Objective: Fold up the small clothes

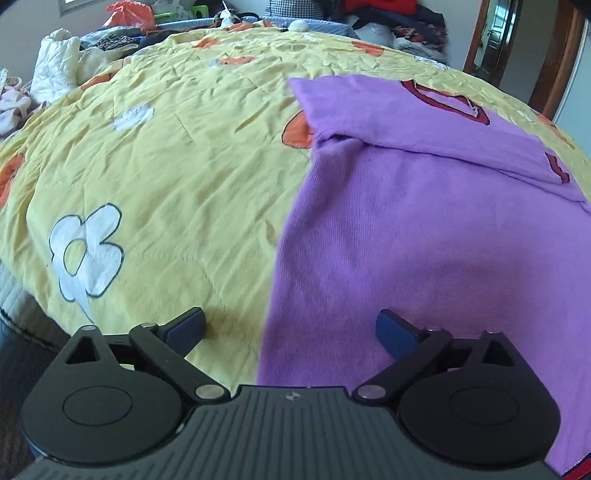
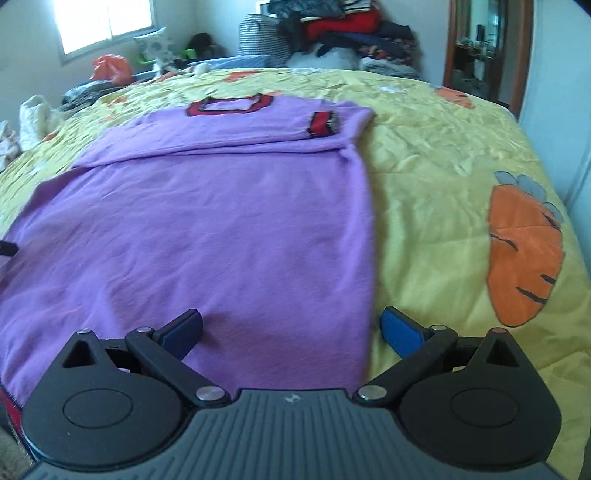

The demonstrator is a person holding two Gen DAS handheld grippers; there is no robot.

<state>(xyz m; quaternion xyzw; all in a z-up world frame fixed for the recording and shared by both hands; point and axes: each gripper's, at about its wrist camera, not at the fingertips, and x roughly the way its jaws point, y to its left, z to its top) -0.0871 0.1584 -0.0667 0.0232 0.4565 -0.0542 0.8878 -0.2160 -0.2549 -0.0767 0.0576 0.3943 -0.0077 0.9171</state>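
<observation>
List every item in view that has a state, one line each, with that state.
purple shirt: flat on the bed, sleeves folded in, body not yet folded.
yellow bedspread: spread out, wrinkled.
left gripper: jaws open, straddling the shirt's left edge, gripping nothing.
right gripper: jaws open, straddling the shirt's right edge, gripping nothing.
clothes pile: heaped, unfolded.

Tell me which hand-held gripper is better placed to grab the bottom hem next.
Neither clearly: both look usable. The left hand-held gripper straddles the purple shirt's left edge, the right hand-held gripper its right edge, both open near the hem.
</observation>
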